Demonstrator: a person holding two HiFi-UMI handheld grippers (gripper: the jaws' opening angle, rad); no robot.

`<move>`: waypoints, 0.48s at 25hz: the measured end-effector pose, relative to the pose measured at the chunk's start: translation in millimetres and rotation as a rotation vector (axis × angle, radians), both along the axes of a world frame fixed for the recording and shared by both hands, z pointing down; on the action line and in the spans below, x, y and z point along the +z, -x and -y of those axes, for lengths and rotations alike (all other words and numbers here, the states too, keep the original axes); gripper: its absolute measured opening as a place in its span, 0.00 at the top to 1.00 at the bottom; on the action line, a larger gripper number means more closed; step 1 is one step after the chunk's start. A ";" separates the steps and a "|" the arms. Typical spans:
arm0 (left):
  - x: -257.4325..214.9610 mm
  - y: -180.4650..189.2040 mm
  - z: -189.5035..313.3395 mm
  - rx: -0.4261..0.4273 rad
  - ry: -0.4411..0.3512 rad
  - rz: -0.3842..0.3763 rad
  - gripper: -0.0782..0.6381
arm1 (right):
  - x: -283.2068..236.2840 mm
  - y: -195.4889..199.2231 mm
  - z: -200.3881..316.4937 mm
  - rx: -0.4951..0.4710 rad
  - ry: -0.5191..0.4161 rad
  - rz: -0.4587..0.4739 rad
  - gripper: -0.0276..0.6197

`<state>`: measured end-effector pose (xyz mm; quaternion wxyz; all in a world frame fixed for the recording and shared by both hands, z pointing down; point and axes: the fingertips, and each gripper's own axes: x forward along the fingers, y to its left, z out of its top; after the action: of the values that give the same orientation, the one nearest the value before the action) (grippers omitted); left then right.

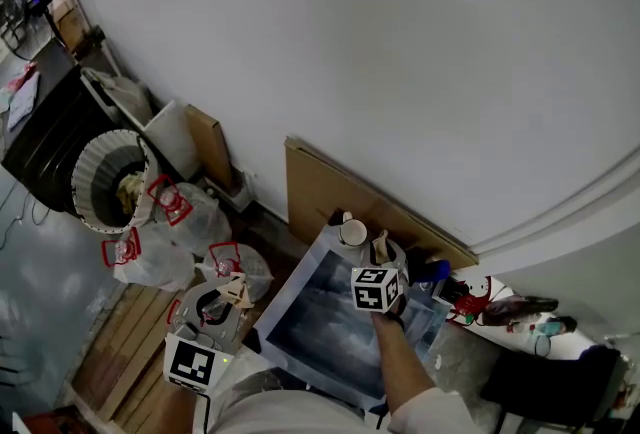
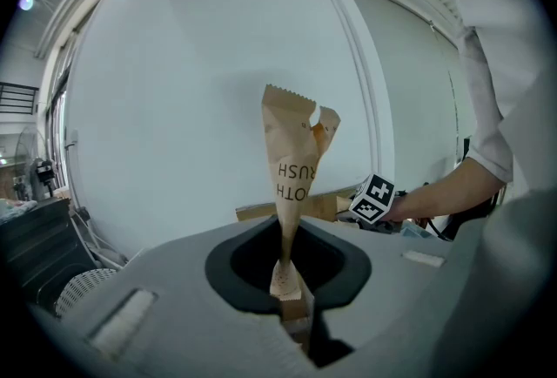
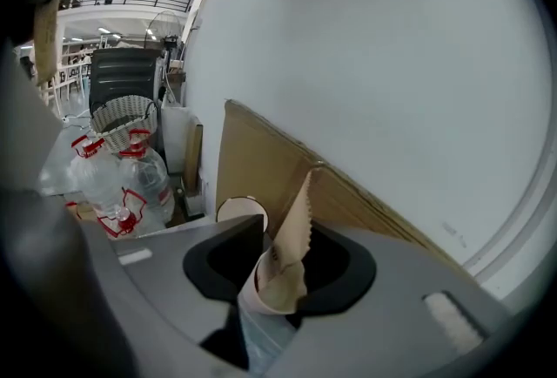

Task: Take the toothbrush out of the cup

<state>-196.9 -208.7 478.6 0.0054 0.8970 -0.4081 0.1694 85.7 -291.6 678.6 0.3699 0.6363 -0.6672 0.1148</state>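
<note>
Here, the toothbrush (image 3: 294,224), in its brown paper packet, stands in a white paper cup (image 3: 251,298) on the table's grey-blue mat (image 1: 315,327). Its long axis runs steeply upward with a slight lean toward the wall, and its serrated top pokes free above the rim. So the way out looks to be up along that axis.

The cup sits right between the jaws of the right gripper (image 3: 283,267). These are about half closed and seem to press on the cup's wall on both sides, so this gripper is the nearer one but is taken up with the cup rather than the packet.

The left gripper (image 2: 291,280) is well apart, low and to the left beyond the mat's edge. Its jaws are clamped on a second paper packet (image 2: 291,158), held upright, so it has no free grip.

Just behind the held cup stands another cup (image 3: 242,209), near enough to be knocked. Behind that a cardboard sheet (image 3: 261,150) leans on the wall. Water bottles (image 3: 122,180) and a basket (image 3: 126,119) lie farther left, out of the way.
</note>
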 end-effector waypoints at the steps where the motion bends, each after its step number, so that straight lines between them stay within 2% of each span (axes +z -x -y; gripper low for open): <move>1: -0.1 0.8 0.1 -0.002 0.000 -0.001 0.85 | 1.0 -0.6 0.4 0.001 0.005 -0.012 0.78; 4: 0.8 2.3 0.4 -0.004 0.003 -0.001 0.85 | 2.7 -3.1 2.2 0.001 0.013 -0.040 0.83; 8: 13.2 5.3 -3.1 0.022 0.005 0.048 0.85 | 0.8 -6.3 5.2 -0.004 0.017 -0.032 0.88; 12: 9.3 2.3 -3.2 0.012 0.009 0.019 0.85 | -2.5 -5.2 3.0 -0.018 0.017 0.002 0.88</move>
<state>-199.1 -205.5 487.9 0.0045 0.8978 -0.4019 0.1799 90.8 -294.6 676.2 0.3756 0.6271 -0.6722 0.1178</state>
